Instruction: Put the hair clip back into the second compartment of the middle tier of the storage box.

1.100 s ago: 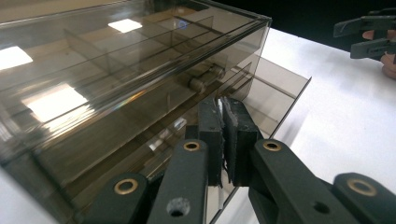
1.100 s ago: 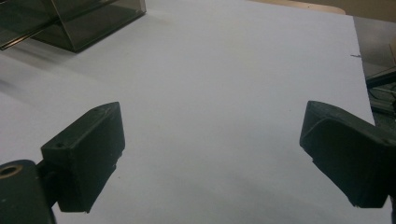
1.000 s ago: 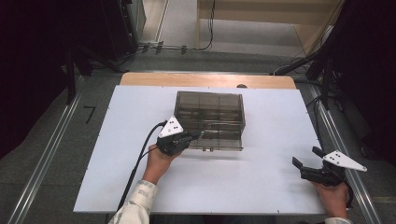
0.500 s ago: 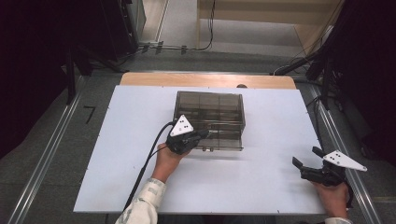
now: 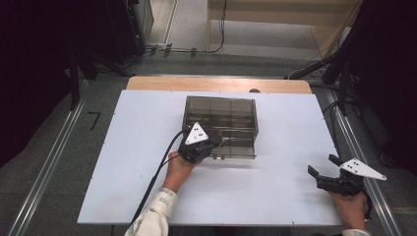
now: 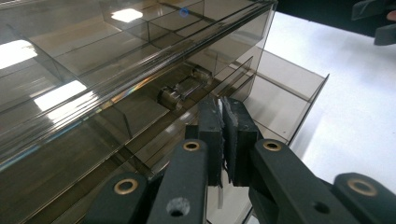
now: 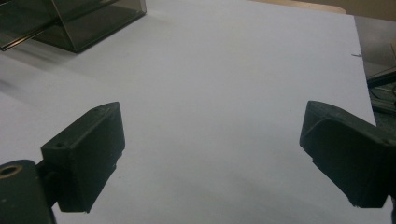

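A smoky clear plastic drawer box (image 5: 221, 114) stands at the middle of the white table (image 5: 275, 196). Its bottom drawer (image 5: 240, 147) sticks out toward me. My left gripper (image 5: 214, 143) is at the drawer's front left. In the left gripper view the gripper (image 6: 223, 121) has its jaws pressed together on the drawer's thin front edge. A small metal part (image 6: 180, 91) lies inside the drawer (image 6: 280, 93). My right gripper (image 5: 322, 165) rests near the table's right front corner, apart from the box. Its jaws stand wide open (image 7: 212, 135) with nothing between them.
A wooden strip (image 5: 219, 84) runs along the table's far edge. Cables (image 5: 196, 49) lie on the floor beyond it, and dark equipment stands at both sides. Bare white table spreads between the box (image 7: 84, 23) and the right gripper.
My left gripper has moved right and forward, from the box's left front corner to the drawer's front edge. The right gripper has stayed put.
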Demonstrator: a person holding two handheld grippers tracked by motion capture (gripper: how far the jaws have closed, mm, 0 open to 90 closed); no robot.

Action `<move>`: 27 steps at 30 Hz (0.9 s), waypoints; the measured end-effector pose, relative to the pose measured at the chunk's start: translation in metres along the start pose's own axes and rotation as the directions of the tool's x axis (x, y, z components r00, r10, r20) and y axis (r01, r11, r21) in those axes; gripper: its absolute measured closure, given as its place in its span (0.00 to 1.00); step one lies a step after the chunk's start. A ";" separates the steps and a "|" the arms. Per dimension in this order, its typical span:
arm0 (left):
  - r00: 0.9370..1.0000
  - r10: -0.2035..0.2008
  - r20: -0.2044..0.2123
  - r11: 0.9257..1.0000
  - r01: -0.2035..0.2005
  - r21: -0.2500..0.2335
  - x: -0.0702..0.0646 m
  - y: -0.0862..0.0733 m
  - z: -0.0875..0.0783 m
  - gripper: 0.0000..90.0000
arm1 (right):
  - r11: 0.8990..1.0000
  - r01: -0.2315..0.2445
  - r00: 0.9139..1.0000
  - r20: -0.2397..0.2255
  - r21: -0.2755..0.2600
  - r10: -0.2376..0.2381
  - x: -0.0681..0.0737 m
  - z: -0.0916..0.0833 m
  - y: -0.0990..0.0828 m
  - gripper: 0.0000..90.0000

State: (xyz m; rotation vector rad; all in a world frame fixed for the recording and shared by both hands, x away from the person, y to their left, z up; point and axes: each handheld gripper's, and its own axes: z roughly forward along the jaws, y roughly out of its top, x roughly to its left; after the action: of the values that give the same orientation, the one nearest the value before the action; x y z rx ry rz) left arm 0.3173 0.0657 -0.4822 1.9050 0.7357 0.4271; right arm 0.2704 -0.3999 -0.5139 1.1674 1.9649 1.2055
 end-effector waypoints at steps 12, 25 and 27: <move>0.999 0.018 -0.033 0.999 -0.017 0.030 -0.003 -0.002 0.005 0.96 | 1.000 -0.002 1.000 -0.001 0.001 0.002 0.000 0.000 0.000 0.06; 1.000 0.013 -0.025 1.000 -0.013 0.011 -0.002 -0.001 -0.002 0.89 | 1.000 -0.003 1.000 -0.002 0.000 0.003 0.000 0.000 0.000 0.06; 1.000 0.007 -0.023 1.000 -0.007 0.001 -0.001 -0.001 -0.004 0.86 | 1.000 -0.002 1.000 -0.002 0.001 0.002 0.000 0.000 0.000 0.06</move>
State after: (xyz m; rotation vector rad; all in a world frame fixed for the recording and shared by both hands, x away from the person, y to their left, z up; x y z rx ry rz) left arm 0.3136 0.0677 -0.4815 1.9066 0.7441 0.4543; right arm 0.2706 -0.3999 -0.5139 1.1688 1.9660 1.2070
